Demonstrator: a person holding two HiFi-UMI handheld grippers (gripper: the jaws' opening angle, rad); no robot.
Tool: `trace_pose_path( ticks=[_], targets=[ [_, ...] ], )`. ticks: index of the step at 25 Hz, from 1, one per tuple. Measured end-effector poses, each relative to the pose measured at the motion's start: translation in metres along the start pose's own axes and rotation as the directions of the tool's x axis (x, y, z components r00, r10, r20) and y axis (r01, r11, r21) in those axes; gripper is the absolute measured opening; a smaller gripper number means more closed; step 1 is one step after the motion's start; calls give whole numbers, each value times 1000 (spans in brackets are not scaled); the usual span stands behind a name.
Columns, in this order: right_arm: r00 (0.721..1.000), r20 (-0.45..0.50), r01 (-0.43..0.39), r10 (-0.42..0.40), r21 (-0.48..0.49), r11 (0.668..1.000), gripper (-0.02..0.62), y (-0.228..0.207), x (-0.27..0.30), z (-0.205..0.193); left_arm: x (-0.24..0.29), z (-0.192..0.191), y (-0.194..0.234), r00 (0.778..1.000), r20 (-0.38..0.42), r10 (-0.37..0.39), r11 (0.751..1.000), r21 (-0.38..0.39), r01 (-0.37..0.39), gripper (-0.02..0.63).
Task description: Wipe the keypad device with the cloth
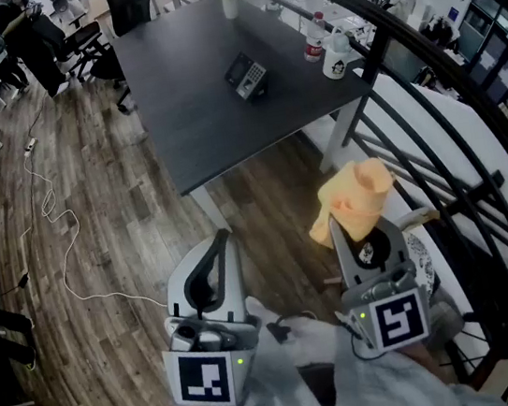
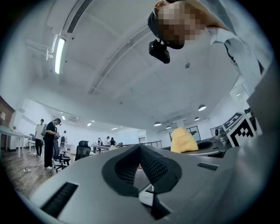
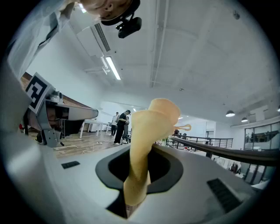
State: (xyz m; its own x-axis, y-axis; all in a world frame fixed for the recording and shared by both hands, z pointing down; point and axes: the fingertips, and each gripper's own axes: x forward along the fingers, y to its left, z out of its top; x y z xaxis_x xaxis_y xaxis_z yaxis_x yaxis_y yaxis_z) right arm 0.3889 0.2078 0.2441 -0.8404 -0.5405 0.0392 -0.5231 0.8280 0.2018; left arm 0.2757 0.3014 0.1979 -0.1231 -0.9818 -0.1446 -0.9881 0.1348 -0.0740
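Observation:
The keypad device (image 1: 246,76), dark with a grey key block, lies on the dark table (image 1: 193,112) far ahead of both grippers. My right gripper (image 1: 346,227) is shut on a yellow cloth (image 1: 355,196), which bunches up above its jaws. In the right gripper view the cloth (image 3: 146,140) rises out of the right gripper (image 3: 138,168) towards the ceiling. My left gripper (image 1: 224,238) is held low at the left, shut with nothing in it. In the left gripper view the left gripper (image 2: 141,149) points upward, with the cloth (image 2: 183,141) beside it.
Two mugs (image 1: 334,53) and a white vase (image 1: 230,2) stand near the table's far and right edges. A black railing (image 1: 435,151) runs along the right. Office chairs (image 1: 125,4) and people (image 1: 21,38) are at the far left. A white cable (image 1: 54,227) trails over the wood floor.

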Motion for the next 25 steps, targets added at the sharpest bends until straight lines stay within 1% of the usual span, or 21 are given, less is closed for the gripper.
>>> trace_pose_path(
  ticks=[12, 19, 25],
  targets=[
    [1000, -15, -17, 17, -4, 1000, 69, 8, 19, -2, 6, -5, 16, 1000, -15, 3, 1000, -4, -4, 12],
    [1000, -25, 4, -3, 31, 1000, 69, 12, 39, -5, 11, -12, 39, 1000, -25, 7, 1000, -11, -8, 12],
    [999, -47, 19, -17, 26, 999, 70, 17, 65, -6, 23, -18, 66, 1000, -27, 4, 1000, -25, -5, 12]
  ],
)
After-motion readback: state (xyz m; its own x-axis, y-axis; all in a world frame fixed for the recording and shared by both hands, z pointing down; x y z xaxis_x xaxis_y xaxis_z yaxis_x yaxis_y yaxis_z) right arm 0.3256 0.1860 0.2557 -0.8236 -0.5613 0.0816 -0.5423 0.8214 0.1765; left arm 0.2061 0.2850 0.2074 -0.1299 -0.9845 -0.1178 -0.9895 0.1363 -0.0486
